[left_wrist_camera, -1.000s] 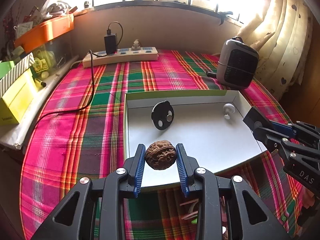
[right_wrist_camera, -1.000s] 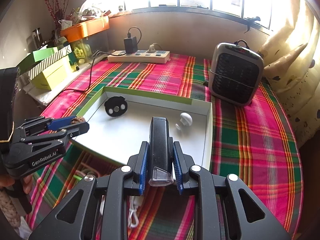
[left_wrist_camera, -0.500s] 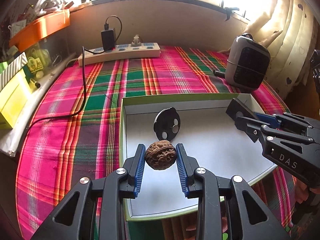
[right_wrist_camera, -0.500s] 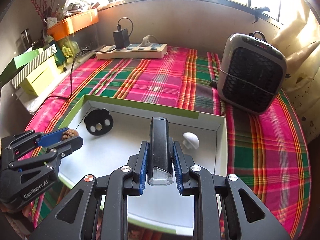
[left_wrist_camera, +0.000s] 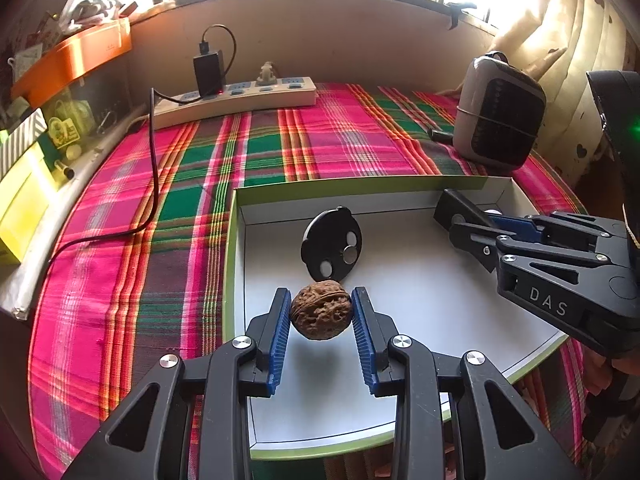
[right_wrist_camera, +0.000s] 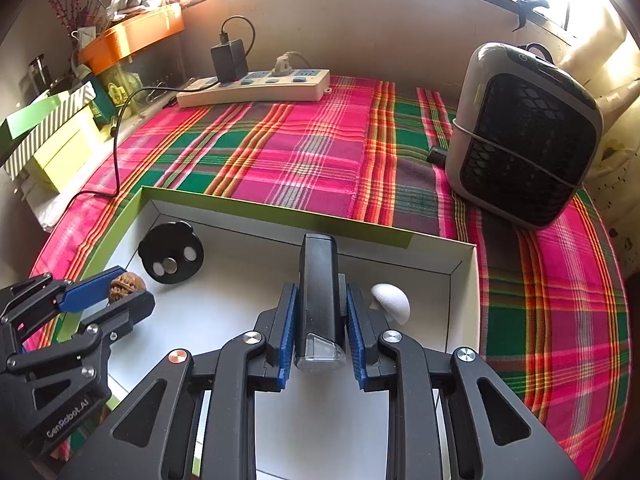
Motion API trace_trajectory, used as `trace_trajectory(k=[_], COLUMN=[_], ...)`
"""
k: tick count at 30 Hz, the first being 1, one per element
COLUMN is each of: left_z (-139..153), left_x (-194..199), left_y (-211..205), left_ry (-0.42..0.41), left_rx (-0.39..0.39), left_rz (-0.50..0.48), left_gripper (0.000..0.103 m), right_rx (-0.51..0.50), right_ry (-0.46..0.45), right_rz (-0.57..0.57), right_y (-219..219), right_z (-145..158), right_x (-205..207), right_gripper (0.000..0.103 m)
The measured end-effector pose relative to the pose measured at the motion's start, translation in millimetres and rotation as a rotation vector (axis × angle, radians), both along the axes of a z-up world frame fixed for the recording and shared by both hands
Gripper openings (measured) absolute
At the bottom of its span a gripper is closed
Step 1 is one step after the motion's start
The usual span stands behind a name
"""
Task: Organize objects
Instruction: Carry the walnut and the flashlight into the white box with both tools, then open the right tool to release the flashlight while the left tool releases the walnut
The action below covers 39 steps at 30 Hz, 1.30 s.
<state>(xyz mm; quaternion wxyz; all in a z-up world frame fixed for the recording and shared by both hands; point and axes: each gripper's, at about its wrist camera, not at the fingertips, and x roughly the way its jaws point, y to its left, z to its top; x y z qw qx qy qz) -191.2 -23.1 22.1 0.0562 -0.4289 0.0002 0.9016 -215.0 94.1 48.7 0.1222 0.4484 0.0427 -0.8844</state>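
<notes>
We are gripping a walnut (left_wrist_camera: pixel 321 310) in the left gripper (left_wrist_camera: pixel 321 316) and a black device (right_wrist_camera: pixel 319 296) in the right gripper (right_wrist_camera: pixel 320 330), both over the box's (right_wrist_camera: pixel 276 211) white floor.

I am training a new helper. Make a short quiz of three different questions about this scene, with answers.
1. True or false: the left gripper holds a walnut.
2. What lies in the box beside the right gripper? A) white mushroom B) spoon C) key
3. Fill in: the right gripper holds a black ____.

Key:
1. True.
2. A, the white mushroom.
3. Bike light, with its clear lens toward the camera.
</notes>
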Motion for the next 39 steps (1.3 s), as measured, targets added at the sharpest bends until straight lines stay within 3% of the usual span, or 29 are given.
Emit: trace_trajectory(k=[39], left_z=[-3.0], left_x=[-3.9], left_y=[3.8], left_ry=[0.003], left_rx=[-0.035], left_rz=[-0.001], left_gripper=[0.030], right_rx=[-0.007], right_ry=[-0.016], right_rz=[-0.024], right_y=[2.3], right_z=[-7.1], right_x=[-7.0], right_gripper=[0.025])
